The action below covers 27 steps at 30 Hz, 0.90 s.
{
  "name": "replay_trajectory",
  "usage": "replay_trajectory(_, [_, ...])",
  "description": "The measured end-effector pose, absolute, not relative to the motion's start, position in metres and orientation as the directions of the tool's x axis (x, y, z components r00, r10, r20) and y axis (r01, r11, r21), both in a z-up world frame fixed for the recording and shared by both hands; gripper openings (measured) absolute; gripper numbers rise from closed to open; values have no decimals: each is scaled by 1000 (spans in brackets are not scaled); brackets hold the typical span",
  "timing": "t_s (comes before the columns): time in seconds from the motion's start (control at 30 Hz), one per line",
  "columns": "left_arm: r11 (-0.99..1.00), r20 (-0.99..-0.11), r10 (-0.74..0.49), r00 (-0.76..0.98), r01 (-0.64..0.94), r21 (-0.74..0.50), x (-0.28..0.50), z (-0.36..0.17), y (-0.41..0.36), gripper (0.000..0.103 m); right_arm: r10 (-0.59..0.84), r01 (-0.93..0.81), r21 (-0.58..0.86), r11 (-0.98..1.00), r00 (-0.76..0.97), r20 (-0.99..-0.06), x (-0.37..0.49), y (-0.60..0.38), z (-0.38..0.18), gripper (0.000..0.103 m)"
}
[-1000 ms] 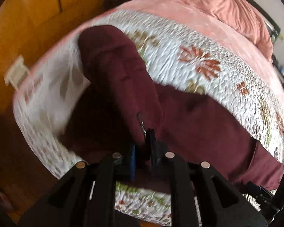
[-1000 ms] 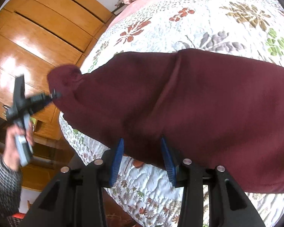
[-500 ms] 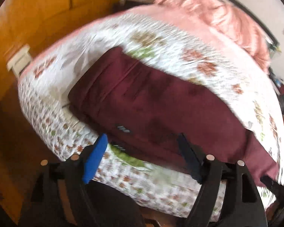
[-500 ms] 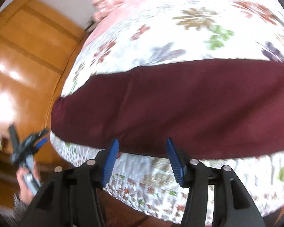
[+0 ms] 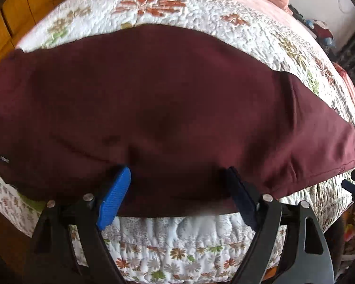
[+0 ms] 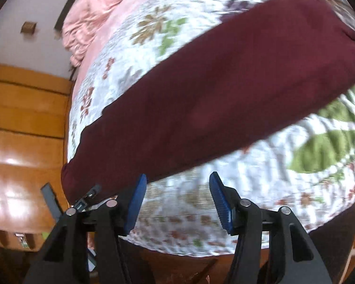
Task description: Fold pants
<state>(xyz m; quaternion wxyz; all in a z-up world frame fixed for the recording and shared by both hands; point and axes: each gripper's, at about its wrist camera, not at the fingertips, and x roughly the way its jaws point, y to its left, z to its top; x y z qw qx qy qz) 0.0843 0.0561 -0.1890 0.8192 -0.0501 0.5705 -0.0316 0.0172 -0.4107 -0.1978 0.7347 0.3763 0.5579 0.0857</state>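
Leg flap released since a second ago, now laid flat. Pants [image 5: 168, 108] in a long band across frame centre, on bed quilt [image 5: 177, 236]. Left tongs [image 5: 177, 189] and right tongs [image 6: 177, 196] wide open, empty. Risk: near hem overhanging bed edge, sliding off if snagged.

I see a bed w/ floral quilt [image 5: 201, 16], pink blanket [image 6: 94, 7] bunched at its far end. Orange wood cabinets [image 6: 23, 123] (glossy, w/ glare) stand beside it; white wall [image 6: 35, 4] behind.
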Motion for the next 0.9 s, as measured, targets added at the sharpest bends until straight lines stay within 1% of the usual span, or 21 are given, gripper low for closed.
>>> replay_trajectory(0.07, [984,-918,-162,363,-6,-175,82,-176,49,82,536,313,644,698,368,-760,16,-419,-202,62])
replay_trajectory(0.1, [972,-899,-219,380,1,-236,81,-168,44,82,533,322,645,693,374,-759,16,-423,-204,63])
replay_trajectory(0.13, [962,-884,-256,391,17,-271,82,-161,35,83,530,330,648,686,383,-756,16,-427,-207,63])
replay_trajectory(0.23, [946,-860,-321,398,90,-312,89,-153,3,85,512,359,652,668,414,-752,18,-442,-212,62])
replay_trajectory(0.37, [949,-869,-316,380,139,-284,96,-169,-27,87,500,428,678,598,462,-733,25,-466,-228,62])
replay_trajectory(0.43, [954,-898,-301,322,104,-283,101,-189,-26,87,510,472,731,492,525,-682,24,-483,-236,61])
replay_trajectory(0.47, [951,-894,-308,326,99,-292,97,-190,-25,87,505,476,752,456,558,-659,23,-489,-237,60])
replay_trajectory(0.57, [952,-887,-306,346,127,-279,93,-190,-24,87,453,468,775,424,632,-629,17,-508,-233,57])
replay_trajectory(0.6, [954,-891,-297,344,141,-263,93,-191,-26,87,432,467,770,435,642,-634,16,-514,-232,55])
replay_trajectory(0.63, [956,-894,-289,343,148,-253,93,-192,-27,87,410,483,752,449,636,-654,17,-519,-233,50])
replay_trajectory(0.67, [957,-895,-285,343,151,-247,95,-193,-29,88,390,499,736,456,632,-670,18,-522,-234,50])
replay_trajectory(0.7, [959,-897,-279,344,149,-241,94,-193,-32,89,352,524,716,462,632,-690,18,-531,-237,47])
replay_trajectory(0.73, [961,-899,-271,344,146,-234,94,-193,-32,89,345,539,712,450,630,-695,19,-538,-239,41])
replay_trajectory(0.83, [964,-903,-262,341,128,-231,93,-186,-34,89,355,549,707,446,617,-702,27,-549,-243,35])
replay_trajectory(0.87, [959,-897,-281,341,127,-252,93,-183,-35,89,349,548,683,483,595,-724,31,-549,-240,27])
replay_trajectory(0.9, [954,-890,-298,345,125,-271,94,-180,-40,89,326,545,634,548,559,-762,36,-546,-234,23])
